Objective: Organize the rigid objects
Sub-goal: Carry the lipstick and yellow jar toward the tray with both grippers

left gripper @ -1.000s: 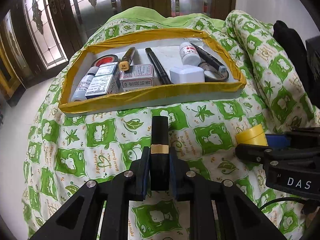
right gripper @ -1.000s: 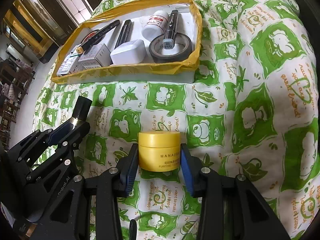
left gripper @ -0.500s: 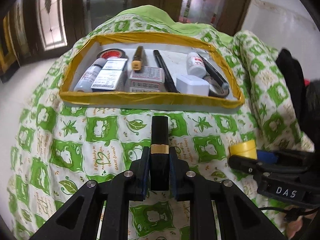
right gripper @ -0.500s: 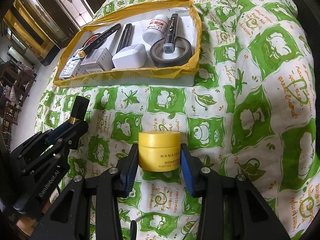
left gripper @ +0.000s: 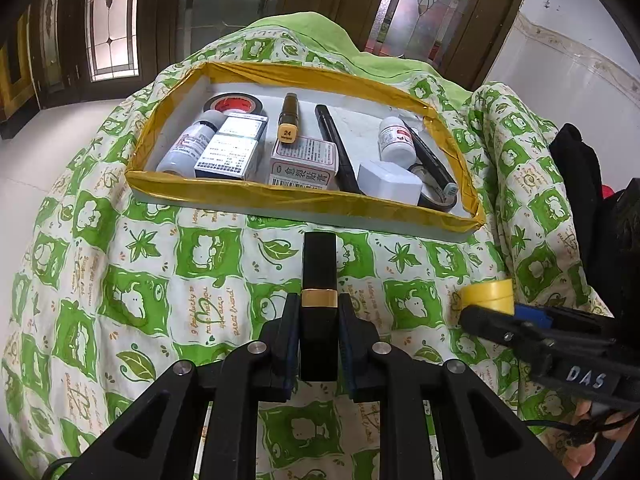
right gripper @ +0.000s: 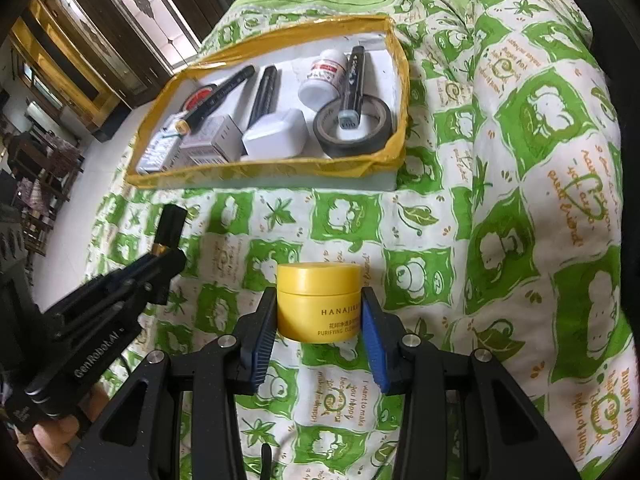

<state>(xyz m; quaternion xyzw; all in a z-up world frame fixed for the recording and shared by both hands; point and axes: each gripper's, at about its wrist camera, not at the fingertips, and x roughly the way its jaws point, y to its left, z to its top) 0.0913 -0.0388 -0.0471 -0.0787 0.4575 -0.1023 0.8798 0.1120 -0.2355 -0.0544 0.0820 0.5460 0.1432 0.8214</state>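
Open green-printed cloth (left gripper: pixel 208 280) lies before the tray's (left gripper: pixel 304 200) raised near rim; inside, bare floor shows only along its far edge, behind packed items.

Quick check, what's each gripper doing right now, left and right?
Left gripper: shut on the black lipstick tube.
Right gripper: shut on the yellow cream jar.

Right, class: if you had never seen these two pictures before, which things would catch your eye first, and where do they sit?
First, the yellow cream jar clamped in the right gripper above the green-and-white quilt. Next, the black lipstick tube with its gold band, gripped upright by the left gripper. Beyond both lies the yellow-taped tray, crowded with boxes, bottles, pens and tape rolls.
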